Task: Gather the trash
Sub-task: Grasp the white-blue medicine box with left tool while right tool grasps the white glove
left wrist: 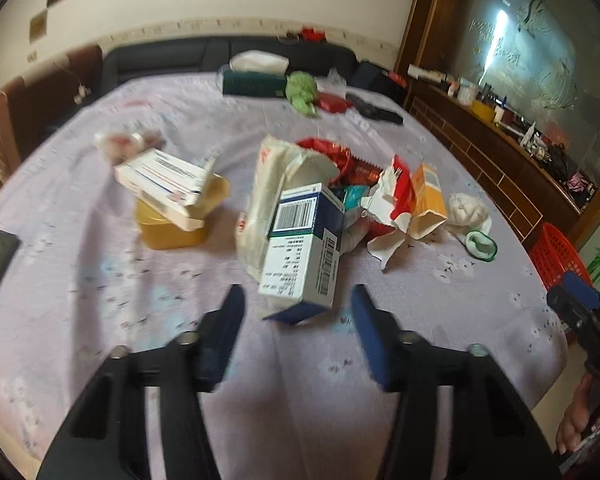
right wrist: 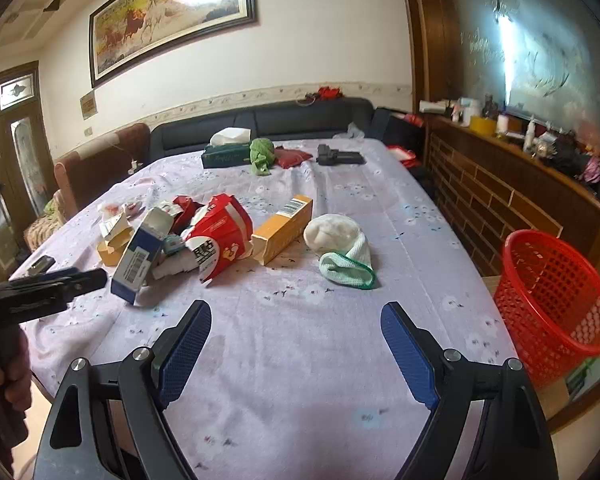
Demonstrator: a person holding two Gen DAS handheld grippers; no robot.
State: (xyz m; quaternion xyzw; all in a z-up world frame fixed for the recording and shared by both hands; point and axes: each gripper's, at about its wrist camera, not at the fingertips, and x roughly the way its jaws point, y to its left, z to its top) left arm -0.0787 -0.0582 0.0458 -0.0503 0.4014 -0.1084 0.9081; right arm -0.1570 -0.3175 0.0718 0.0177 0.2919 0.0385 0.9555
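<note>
My left gripper (left wrist: pixel 298 300) tilts down over the table (left wrist: pixel 80 280), jaws released, the blue-and-white carton (left wrist: pixel 304 248) just beyond their tips. My right gripper (right wrist: pixel 296 316) hangs right of that carton, jaws spread wide, empty; the red basket (right wrist: pixel 552 304) stands further right.

1. Soft, even daylight fills the room; the pale cloth on the desk (right wrist: pixel 300 360) reads bright, with only faint shadows under the scattered litter.
2. Glare burns out a vertical streak on the etched glass panel (right wrist: pixel 508 52) at right, and a white sheen washes over the framed painting (right wrist: pixel 172 12).
3. The left wrist view is smeared by motion: the blue-and-white box (left wrist: pixel 304 248) and the tool (left wrist: pixel 298 304) show soft edges.
4. The right wrist view is sharper; the red basket (right wrist: pixel 552 304) is crisp.
5. Fisheye bending curves walls and desk edges, with dark vignetting in the corners.
</note>
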